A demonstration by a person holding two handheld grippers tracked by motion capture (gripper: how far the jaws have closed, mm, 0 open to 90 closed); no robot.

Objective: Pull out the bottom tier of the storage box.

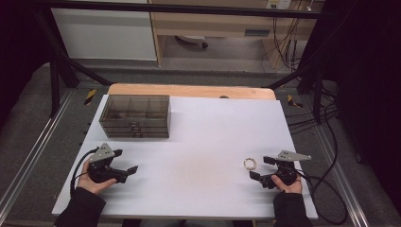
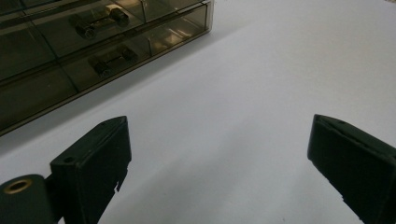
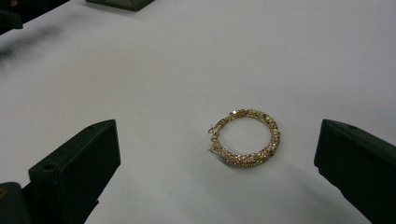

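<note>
Work status: the job appears to be at its start. The gold bracelet (image 3: 245, 138) lies flat on the white worktop (image 1: 198, 156), untouched, and both drawers of the smoked plastic drawer box (image 1: 135, 116) look fully pushed in. Judging by this layout, the likely job is to stow the bracelet in the box; picking it up, opening a drawer and placing it inside are all still to be done. Right hand-held gripper (image 1: 263, 168): jaws spread wide, holding nothing. In the right gripper view the bracelet lies just ahead of the jaws, between their lines, nearer the right-hand jaw and touching neither. In the high view it sits just beside the jaw tips, towards the table centre and slightly farther from the person. Left hand-held gripper (image 1: 126, 164): jaws also spread wide and empty, resting low near the front left of the worktop. The drawer box stands just beyond it at the rear left, well apart from the bracelet.
</note>
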